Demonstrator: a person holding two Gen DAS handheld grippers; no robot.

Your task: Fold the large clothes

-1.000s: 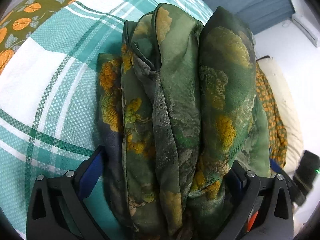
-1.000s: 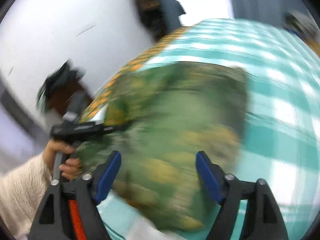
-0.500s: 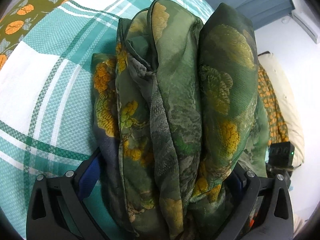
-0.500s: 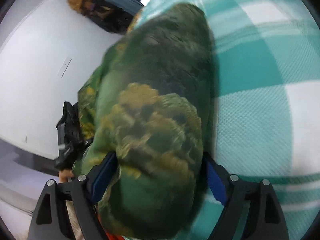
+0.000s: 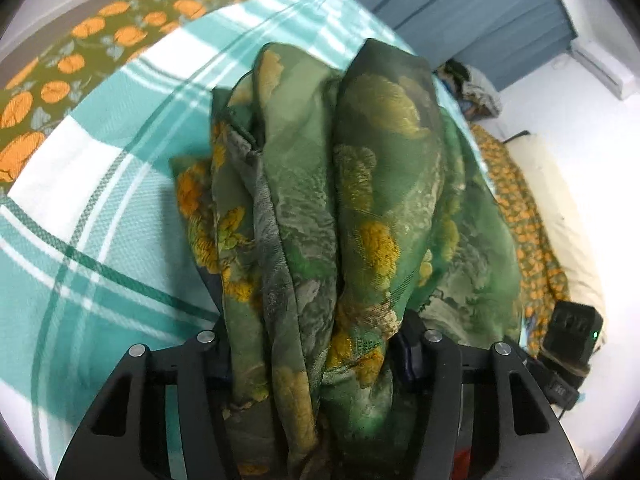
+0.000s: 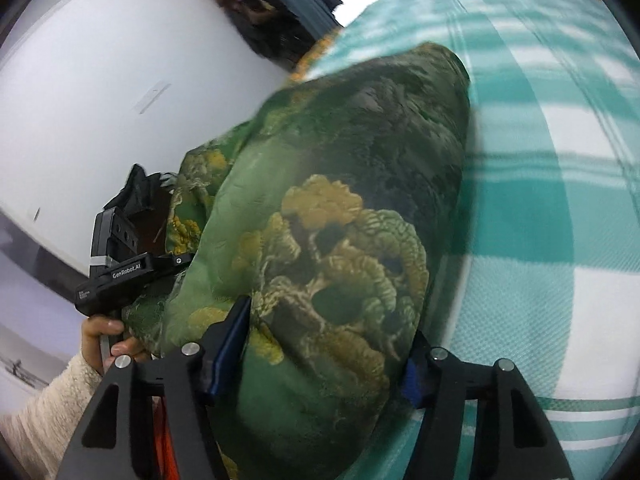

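Both grippers, left gripper [image 5: 316,360] and right gripper [image 6: 324,344], have just been closing and now clamp the bundled green floral garment [image 5: 340,208], stretching toward twelve o'clock over the checked blanket [image 5: 100,208], seemingly mostly folded, not yet laid flat.

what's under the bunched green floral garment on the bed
The green floral garment lies on a teal and white checked bedspread, which shows all round it. Further out an orange-flowered cover shows. Whatever lies directly beneath the bundle is covered.
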